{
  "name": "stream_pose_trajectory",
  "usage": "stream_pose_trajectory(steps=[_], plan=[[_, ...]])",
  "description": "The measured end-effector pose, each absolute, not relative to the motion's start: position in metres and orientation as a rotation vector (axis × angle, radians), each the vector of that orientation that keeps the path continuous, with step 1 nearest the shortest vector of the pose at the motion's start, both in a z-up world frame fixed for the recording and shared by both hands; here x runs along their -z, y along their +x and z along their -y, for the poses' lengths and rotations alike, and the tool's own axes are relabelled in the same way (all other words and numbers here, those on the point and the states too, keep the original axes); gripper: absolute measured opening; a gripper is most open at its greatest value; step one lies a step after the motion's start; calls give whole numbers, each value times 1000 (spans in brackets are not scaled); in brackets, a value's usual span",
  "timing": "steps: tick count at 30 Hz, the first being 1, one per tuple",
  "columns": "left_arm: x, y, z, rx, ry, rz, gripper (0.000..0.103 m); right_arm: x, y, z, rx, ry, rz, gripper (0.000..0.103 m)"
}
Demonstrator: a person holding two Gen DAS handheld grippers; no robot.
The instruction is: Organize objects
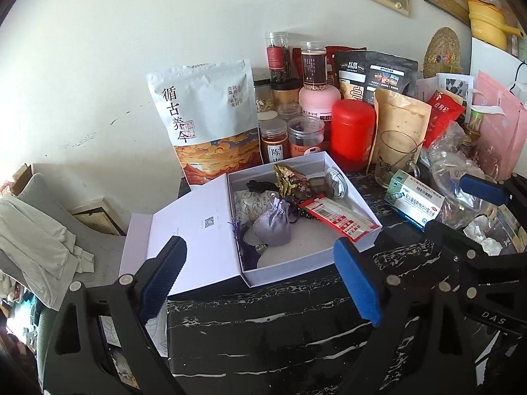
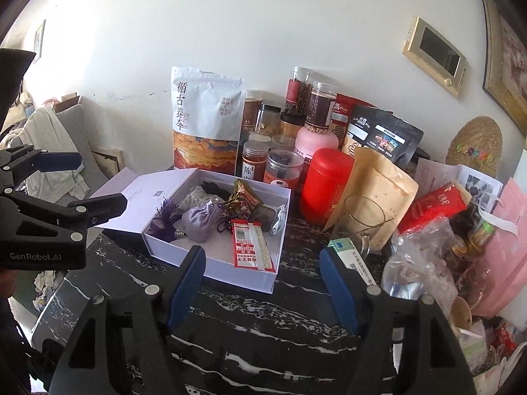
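Surface: black white-veined marble tabletop [image 2: 263,339], white box [image 2: 230,273] at 12 o'clock.
Room: white wall [image 2: 263,33] behind.
Left gripper [image 1: 260,279]: wide apart, empty.
Right gripper [image 2: 263,289]: wide apart, empty.

White box [image 1: 298,268]; lilac pouch [image 1: 272,227]; red canister [image 1: 351,133] (black-and-white marbled table [image 1: 280,335]).

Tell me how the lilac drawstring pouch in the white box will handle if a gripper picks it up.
The pouch looks like soft satin gathered at the neck, so it will probably squash and sag rather than hold shape. The sheen suggests it may slip between the jaws. It seems small and plump, likely light. It lies against the red packet, which may shift.
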State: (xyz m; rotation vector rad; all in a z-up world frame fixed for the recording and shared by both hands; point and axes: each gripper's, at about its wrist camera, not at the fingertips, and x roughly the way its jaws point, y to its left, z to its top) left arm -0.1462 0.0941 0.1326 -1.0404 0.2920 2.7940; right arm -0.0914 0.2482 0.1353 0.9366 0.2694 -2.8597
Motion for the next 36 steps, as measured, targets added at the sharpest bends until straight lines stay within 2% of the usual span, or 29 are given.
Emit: stream_pose_trajectory(steps=[18, 36], plan=[[-109, -57, -88, -2733, -1074, -250, 90, -110, -24, -243, 2856, 1019, -222, 73], [-81, -39, -72, -2697, -1173, -232, 90, -83, -12, -240, 2821, 1115, -184, 73]])
